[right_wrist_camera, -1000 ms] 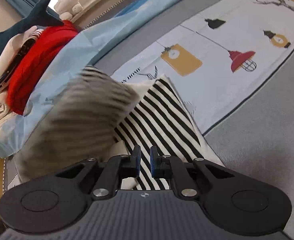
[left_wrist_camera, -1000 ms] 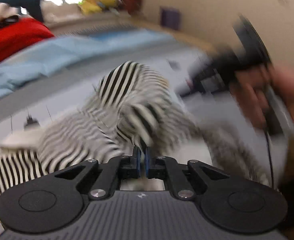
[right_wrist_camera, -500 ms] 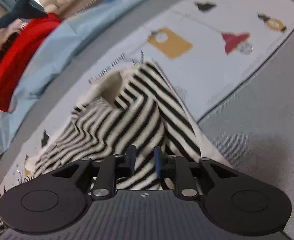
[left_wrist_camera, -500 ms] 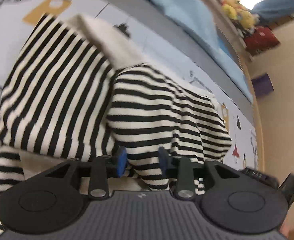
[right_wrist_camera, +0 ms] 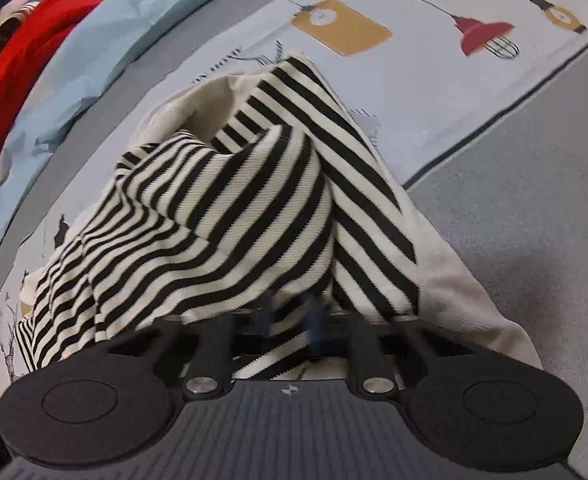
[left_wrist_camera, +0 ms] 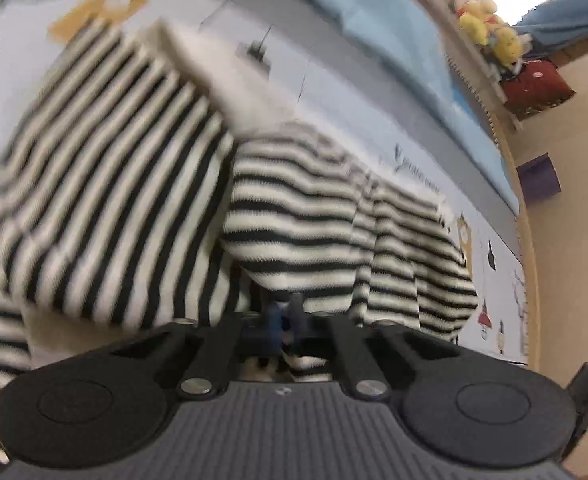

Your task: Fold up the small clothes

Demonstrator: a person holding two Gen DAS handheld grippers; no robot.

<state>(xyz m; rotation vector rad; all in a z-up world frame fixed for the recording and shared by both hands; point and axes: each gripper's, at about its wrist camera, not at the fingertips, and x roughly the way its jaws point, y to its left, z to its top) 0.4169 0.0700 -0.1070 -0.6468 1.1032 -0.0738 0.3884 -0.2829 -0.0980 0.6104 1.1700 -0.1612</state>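
A small black-and-white striped garment (left_wrist_camera: pixel 105 196) with cream lining lies bunched on a printed play mat (left_wrist_camera: pixel 334 80). It also shows in the right wrist view (right_wrist_camera: pixel 221 208), draped over the fingers. My left gripper (left_wrist_camera: pixel 283 314) is shut on a striped fold at its lower edge. My right gripper (right_wrist_camera: pixel 289 312) has its blurred fingers apart with striped cloth hanging between them; it looks open.
A light blue sheet (right_wrist_camera: pixel 73 60) and a red cloth (right_wrist_camera: pixel 17 56) lie along the mat's far side. Grey carpet (right_wrist_camera: pixel 534 220) borders the mat. Yellow plush toys (left_wrist_camera: pixel 490 28) and a purple box (left_wrist_camera: pixel 540 178) stand near the wall.
My left gripper has closed from open onto the striped fold. My right gripper has widened and pushed into the garment, which now covers its fingertips.
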